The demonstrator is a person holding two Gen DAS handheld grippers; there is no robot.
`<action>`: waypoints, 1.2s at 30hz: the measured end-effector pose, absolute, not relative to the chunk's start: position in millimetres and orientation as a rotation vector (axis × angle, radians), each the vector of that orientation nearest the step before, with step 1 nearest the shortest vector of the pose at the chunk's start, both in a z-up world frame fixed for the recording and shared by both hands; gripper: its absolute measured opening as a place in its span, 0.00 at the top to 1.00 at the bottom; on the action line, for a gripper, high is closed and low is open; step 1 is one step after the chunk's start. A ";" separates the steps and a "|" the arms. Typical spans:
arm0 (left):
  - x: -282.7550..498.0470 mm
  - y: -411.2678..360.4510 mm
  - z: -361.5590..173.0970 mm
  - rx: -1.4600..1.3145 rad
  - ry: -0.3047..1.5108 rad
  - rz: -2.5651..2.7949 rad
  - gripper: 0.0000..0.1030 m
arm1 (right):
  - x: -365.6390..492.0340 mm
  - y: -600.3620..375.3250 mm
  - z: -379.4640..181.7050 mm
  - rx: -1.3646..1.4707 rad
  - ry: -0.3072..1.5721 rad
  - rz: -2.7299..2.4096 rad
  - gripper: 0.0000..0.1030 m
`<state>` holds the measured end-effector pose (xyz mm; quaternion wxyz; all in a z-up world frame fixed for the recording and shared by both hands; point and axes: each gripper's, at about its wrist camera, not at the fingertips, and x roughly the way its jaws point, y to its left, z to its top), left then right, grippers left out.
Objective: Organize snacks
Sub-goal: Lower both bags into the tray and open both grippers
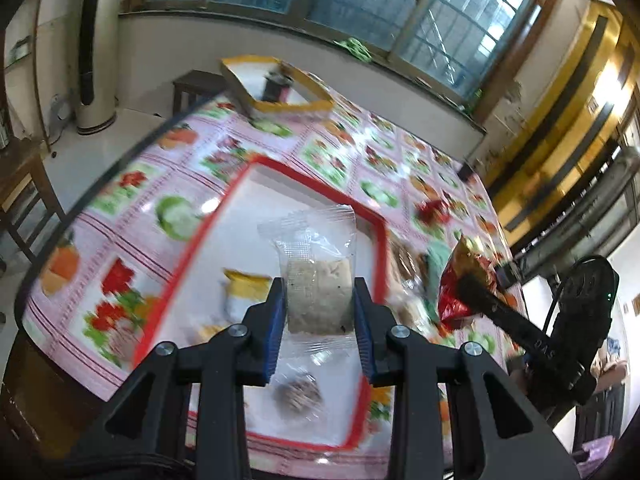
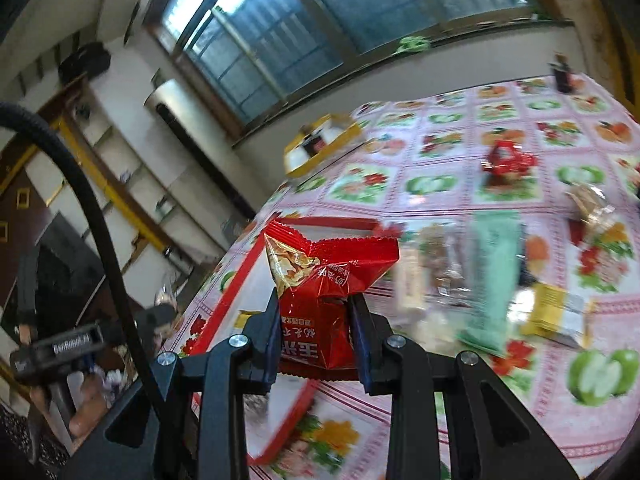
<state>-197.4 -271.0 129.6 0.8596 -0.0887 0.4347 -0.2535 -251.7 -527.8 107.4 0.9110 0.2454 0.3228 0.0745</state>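
Observation:
My left gripper (image 1: 320,300) is shut on a clear-wrapped pale cracker packet (image 1: 318,280) and holds it above a white tray with a red rim (image 1: 280,168). In the tray lie a yellow packet (image 1: 244,288) and a round brown snack (image 1: 298,394). My right gripper (image 2: 314,312) is shut on a red snack packet (image 2: 324,280), held above the table by the red-rimmed tray's (image 2: 224,300) right side. It shows in the left wrist view too (image 1: 460,292). Loose snacks lie right of the tray: a green packet (image 2: 492,280), a yellow packet (image 2: 552,312), clear-wrapped biscuits (image 2: 436,264).
The table has a pink fruit-print cloth (image 2: 440,160). A yellow-rimmed tray (image 1: 276,84) holding a dark object stands at the far edge. A red wrapped item (image 2: 508,162) and a clear packet (image 2: 592,204) lie farther back. A dark bottle (image 2: 562,72) stands near the window.

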 end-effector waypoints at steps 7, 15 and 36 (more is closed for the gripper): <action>-152.0 -263.3 112.2 -0.187 0.931 -0.500 0.67 | -190.0 -509.0 95.7 0.455 0.723 0.146 0.71; -117.4 -280.5 74.4 -0.117 1.017 -0.483 0.67 | -153.4 -504.7 52.5 0.452 0.762 0.121 0.71; -102.1 -310.2 44.0 0.102 1.070 -0.366 0.50 | -144.4 -492.0 38.8 0.362 0.810 0.073 0.55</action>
